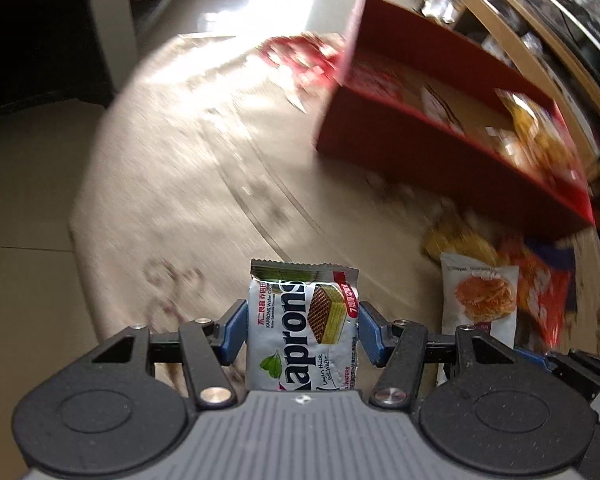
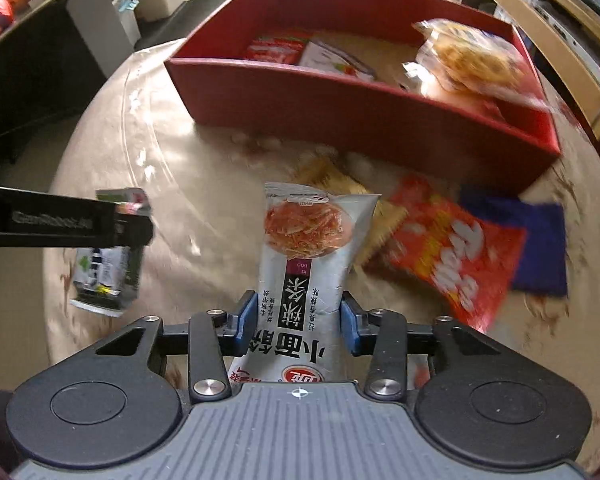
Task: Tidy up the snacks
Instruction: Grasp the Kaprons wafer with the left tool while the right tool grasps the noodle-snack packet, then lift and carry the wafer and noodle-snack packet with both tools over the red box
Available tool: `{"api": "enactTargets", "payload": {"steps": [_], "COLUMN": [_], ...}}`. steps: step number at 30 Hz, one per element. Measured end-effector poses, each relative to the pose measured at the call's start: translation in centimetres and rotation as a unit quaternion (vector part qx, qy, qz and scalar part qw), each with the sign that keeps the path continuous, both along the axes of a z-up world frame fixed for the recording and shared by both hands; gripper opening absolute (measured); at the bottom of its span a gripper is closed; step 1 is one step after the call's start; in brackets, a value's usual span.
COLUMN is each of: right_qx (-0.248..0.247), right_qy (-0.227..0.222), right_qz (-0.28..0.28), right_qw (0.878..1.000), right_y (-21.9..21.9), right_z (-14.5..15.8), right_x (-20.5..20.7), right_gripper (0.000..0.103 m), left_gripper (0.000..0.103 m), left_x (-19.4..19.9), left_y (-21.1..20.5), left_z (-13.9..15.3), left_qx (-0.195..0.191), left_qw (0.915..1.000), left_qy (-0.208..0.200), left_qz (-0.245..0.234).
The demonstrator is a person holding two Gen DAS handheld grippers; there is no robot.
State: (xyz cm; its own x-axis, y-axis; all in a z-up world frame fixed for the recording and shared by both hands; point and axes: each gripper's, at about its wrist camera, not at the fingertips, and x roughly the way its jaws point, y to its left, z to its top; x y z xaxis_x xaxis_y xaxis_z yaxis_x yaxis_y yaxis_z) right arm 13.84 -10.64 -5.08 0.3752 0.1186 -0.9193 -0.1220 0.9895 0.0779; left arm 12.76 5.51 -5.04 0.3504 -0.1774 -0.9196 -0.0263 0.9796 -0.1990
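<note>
My left gripper (image 1: 302, 330) is shut on a silver Kaprons wafer packet (image 1: 300, 320) and holds it above the beige tablecloth. It also shows from the side in the right wrist view (image 2: 108, 256). My right gripper (image 2: 298, 322) is shut on a white noodle-snack packet (image 2: 308, 248) with a picture of orange strips. That packet also shows in the left wrist view (image 1: 476, 300). The red box (image 2: 340, 104) stands beyond both grippers and holds several snack packets. In the left wrist view the red box (image 1: 440, 152) is at the upper right.
On the round table (image 2: 172, 168), in front of the box, lie a yellow cracker packet (image 2: 380, 216), an orange-red packet (image 2: 452, 248) and a blue packet (image 2: 540, 240). A red packet (image 1: 300, 60) lies left of the box. Shelves and cardboard boxes stand behind.
</note>
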Motion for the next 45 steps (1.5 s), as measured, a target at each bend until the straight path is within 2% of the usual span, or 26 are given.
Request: {"api": "enactTargets", "payload": {"steps": [5,8,11,15,16,18,23,26,28,30,31,32,35,39,45], "right_qx": [0.005,0.011,-0.008,-0.022,-0.028,-0.041,-0.007,-0.008,-0.025,-0.033,-0.035,-0.036,-0.042,-0.035,-0.026], "right_qy": [0.001,-0.002,-0.007,-0.019,-0.018,-0.023,-0.008,-0.014,-0.030,-0.042,-0.046,-0.047,-0.049,-0.054,-0.064], "right_qz": [-0.011,-0.016,0.001,0.027,0.036,0.036,0.027,0.027,0.022,0.026,0.029,0.032,0.041,0.044,0.038], "right_qw": [1.000,1.000,1.000,0.999,0.999,0.998,1.000,0.999,0.999,0.998,0.998,0.998,0.997,0.997,0.997], "right_y": [-1.4,-1.6,-0.8,0.6,1.0,1.4,-0.1,-0.7,-1.0,-1.3,-1.3,-1.2,-1.1,-1.4,-2.2], "right_z": [-1.0,-1.6,-2.1,-3.0,-3.3,-3.7,-3.7,-3.4,-3.1,-3.0,-2.8,-2.7,-2.4,-1.8,-0.9], "right_x": [-1.5,-1.6,-1.6,-1.9,-1.9,-2.1,-1.8,-2.1,-2.6,-2.9,-3.0,-2.9,-3.1,-3.4,-3.8], "right_gripper": [0.053,0.060,0.069,0.092,0.097,0.103,0.103,0.094,0.077,0.067,0.060,0.058,0.053,0.047,0.045], "left_gripper": [0.056,0.057,0.059,0.066,0.071,0.075,0.075,0.075,0.073,0.068,0.061,0.056,0.056,0.056,0.056], "left_x": [-1.3,-1.9,-2.1,-2.6,-2.6,-2.6,-2.7,-2.8,-3.0,-3.3,-3.5,-3.6,-4.0,-3.8,-3.8], "left_y": [-2.1,-2.6,-3.0,-3.8,-3.7,-3.4,-3.3,-3.2,-3.2,-3.4,-3.5,-3.8,-4.3,-4.4,-5.1], "left_z": [-1.0,-1.2,-1.2,-1.5,-1.6,-1.7,-1.6,-1.6,-1.6,-1.5,-1.4,-1.3,-1.2,-1.1,-0.4], "left_qx": [0.038,0.057,0.071,0.096,0.101,0.097,0.098,0.099,0.101,0.101,0.098,0.100,0.111,0.095,0.084], "left_qw": [0.9991,0.9980,0.9968,0.9941,0.9936,0.9944,0.9941,0.9940,0.9937,0.9937,0.9938,0.9934,0.9918,0.9940,0.9945], "left_qy": [-0.005,-0.014,-0.024,-0.033,-0.033,-0.032,-0.033,-0.031,-0.032,-0.034,-0.036,-0.038,-0.042,-0.034,-0.044], "left_qz": [-0.020,-0.024,-0.028,-0.038,-0.035,-0.029,-0.032,-0.034,-0.036,-0.037,-0.039,-0.042,-0.046,-0.041,-0.044]}}
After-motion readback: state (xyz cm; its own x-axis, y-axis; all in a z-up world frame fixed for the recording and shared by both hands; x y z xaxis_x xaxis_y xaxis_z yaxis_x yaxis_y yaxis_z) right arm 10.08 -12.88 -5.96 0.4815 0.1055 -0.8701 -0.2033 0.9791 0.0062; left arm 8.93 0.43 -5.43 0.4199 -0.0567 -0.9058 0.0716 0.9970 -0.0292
